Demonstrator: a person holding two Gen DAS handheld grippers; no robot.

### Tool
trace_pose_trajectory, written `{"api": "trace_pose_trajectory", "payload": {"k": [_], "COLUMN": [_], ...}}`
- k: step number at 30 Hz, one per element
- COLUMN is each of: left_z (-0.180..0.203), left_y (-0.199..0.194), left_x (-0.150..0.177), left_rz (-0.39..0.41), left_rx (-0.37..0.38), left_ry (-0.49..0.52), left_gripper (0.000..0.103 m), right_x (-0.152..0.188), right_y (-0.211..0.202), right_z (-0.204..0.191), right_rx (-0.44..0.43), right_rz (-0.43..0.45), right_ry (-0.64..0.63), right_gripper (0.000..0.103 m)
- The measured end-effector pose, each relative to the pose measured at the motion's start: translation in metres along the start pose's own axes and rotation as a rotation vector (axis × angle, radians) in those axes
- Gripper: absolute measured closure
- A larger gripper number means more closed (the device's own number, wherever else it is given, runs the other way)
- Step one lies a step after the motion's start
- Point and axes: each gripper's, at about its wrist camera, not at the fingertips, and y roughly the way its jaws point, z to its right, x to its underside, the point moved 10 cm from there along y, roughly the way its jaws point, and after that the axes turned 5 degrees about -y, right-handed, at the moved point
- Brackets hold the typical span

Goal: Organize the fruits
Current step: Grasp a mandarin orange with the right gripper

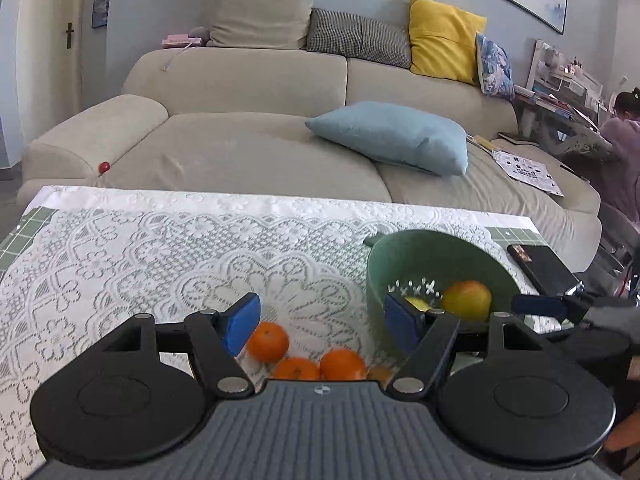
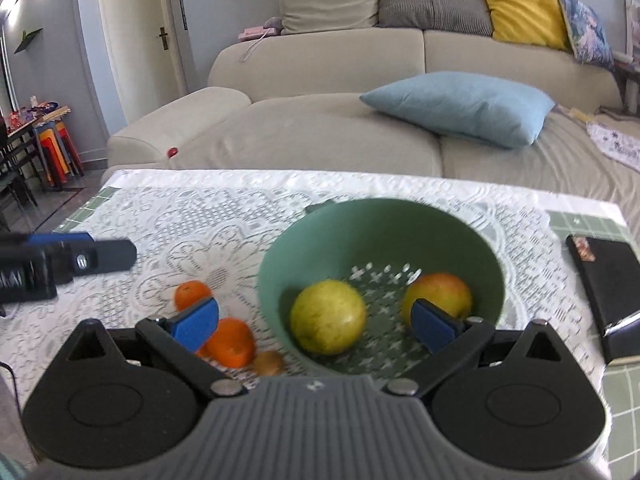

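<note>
My left gripper (image 1: 320,326) hovers left of green bowl (image 2: 280,264), jaws wide, empty. My right gripper (image 2: 316,324) above bowl's near rim, jaws spread, empty.

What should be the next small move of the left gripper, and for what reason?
Probably lower the open left gripper onto the nearest orange. Its jaws are empty, three oranges lie loose on the lace cloth, and the green bowl holds only two apples.

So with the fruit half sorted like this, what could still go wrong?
The oranges lie loose on the lace tablecloth beside the green bowl; a nudge from the open left gripper might roll them away. An orange dropped in could knock the two apples.
</note>
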Motion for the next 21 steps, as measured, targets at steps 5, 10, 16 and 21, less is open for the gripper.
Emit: {"api": "trace_pose_trajectory", "payload": {"k": [5,10,16,21], "left_z": [-0.016,-0.031,-0.042,-0.048], "left_y": [-0.001,0.006,0.011,0.013], "left_x": [0.019,0.038,0.056,0.065], "left_rz": [-0.009,-0.048,-0.087,-0.118], "left_rx": [0.032,0.050,0.087,0.110], "left_ry": [-0.048,-0.073,-0.111,-0.134], "left_gripper": [0.020,0.020,0.022,0.029], "right_x": [0.010,0.025,0.045,0.057], "right_y": [-0.011,-0.014,-0.009,0.003], "right_z": [-0.011,-0.023,-0.042,-0.047], "right_rx": [-0.054,-0.128,-0.176,-0.199], "right_rz": [-0.011,-0.044,-0.086,-0.136], "right_ry": [0.057,0.120,0.141,0.141], "right_gripper": [0.004,0.004,0.017,0.028]}}
